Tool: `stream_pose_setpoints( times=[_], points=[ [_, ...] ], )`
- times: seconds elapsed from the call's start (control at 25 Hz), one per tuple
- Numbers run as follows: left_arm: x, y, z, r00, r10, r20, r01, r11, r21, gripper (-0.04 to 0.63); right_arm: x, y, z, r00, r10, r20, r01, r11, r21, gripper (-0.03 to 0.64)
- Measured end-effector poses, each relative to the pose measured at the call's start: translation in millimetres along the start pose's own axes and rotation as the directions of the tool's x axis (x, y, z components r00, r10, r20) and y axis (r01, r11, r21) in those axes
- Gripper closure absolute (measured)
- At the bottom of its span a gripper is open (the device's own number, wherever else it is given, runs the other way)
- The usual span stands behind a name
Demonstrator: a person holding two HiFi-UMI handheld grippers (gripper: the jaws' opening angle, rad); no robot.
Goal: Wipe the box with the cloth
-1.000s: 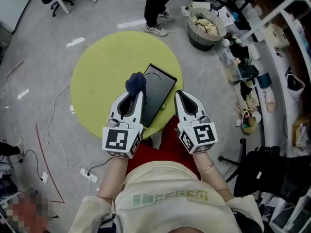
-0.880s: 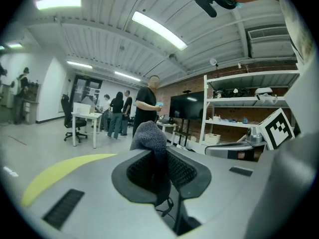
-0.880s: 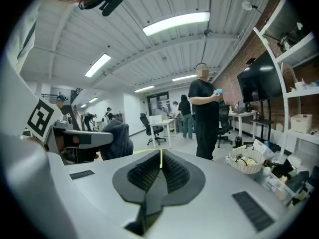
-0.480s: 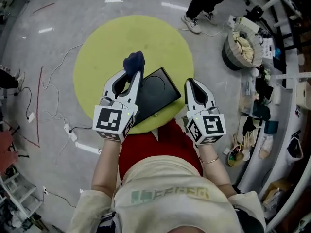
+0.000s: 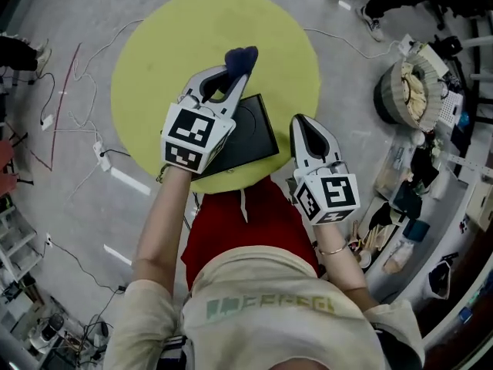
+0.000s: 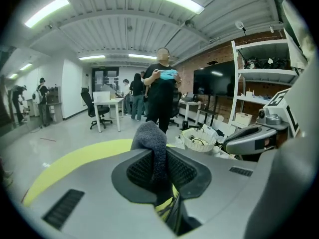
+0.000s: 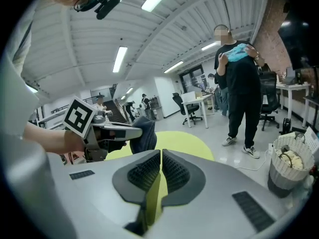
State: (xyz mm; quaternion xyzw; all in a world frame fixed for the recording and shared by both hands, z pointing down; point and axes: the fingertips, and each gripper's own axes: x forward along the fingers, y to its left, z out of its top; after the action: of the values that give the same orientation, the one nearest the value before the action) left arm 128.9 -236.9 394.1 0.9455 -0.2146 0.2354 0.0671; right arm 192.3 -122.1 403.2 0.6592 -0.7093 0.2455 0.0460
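Note:
A flat black box (image 5: pixel 245 133) lies near the front edge of the round yellow-green table (image 5: pixel 154 60). My left gripper (image 5: pixel 236 66) is raised above the box's left side, shut on a dark blue cloth (image 5: pixel 241 57) that bulges out past its tips; the cloth (image 6: pixel 152 138) fills the jaws in the left gripper view. My right gripper (image 5: pixel 303 123) hangs just right of the box, shut with nothing in it. From the right gripper view, the left gripper (image 7: pixel 130 132) and its cloth (image 7: pixel 144 135) show at left. The box is hidden in both gripper views.
A person in black (image 6: pixel 160 96) stands beyond the table. A round basket (image 5: pixel 410 91) with pale stuff sits on the floor at right, beside cluttered shelves (image 5: pixel 431 191). Cables (image 5: pixel 85 129) trail over the floor at left. Office desks and chairs (image 6: pixel 102 108) stand further back.
The left gripper has lifted with the cloth, up and away from the box's surface. The head view has swung, so the table and box sit differently. The right gripper stays beside the box.

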Motion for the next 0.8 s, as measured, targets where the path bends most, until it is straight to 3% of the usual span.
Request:
stream_pose_setpoints(
  times=[0.2,0.48,0.8],
  points=[
    [29,-16,-13,0.993,-0.095,-0.065,0.096,0.995,0.010,0.531,6,-8,-7,1.000,-0.003,-0.024,0.003,1.000,0.011,0.578],
    [31,-32,-36,0.958,-0.220,-0.186,0.218,0.975,-0.033,0.531,3,-8,-14,0.999,-0.015,-0.051,0.015,1.000,-0.008,0.578],
    [-6,-20,-64,0.924,-0.234,-0.303,0.253,0.967,0.025,0.531,11,31,-9,0.999,0.025,-0.046,-0.027,0.998,-0.058,0.578]
  ],
)
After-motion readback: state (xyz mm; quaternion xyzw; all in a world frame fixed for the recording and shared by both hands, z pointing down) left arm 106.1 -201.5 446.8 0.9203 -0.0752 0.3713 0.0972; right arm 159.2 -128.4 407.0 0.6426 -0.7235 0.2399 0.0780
